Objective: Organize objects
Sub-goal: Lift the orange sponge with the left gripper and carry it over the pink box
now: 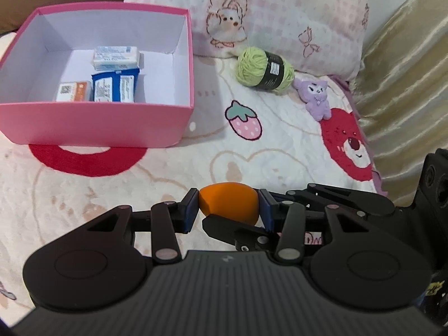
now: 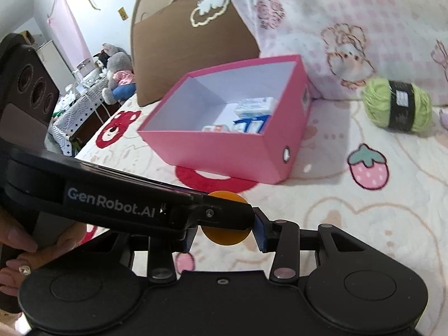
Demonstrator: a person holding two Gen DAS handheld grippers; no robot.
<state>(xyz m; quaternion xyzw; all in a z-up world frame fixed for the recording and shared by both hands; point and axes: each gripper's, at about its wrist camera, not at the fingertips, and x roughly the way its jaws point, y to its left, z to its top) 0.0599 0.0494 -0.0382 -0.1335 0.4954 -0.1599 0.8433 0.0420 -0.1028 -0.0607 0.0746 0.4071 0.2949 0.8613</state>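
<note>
Left wrist: we see both tools [image 1: 228, 205] [image 2: 224, 225] clamping the orange egg [image 1: 228, 201]; box [image 1: 95, 123] upper left.

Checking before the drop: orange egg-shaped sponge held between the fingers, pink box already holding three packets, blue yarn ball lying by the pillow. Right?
Not quite: the yarn ball is light green with a black label, not blue, as the left wrist view shows. The orange egg-shaped sponge, the pink box with three packets and the pillow are as you said.
</note>
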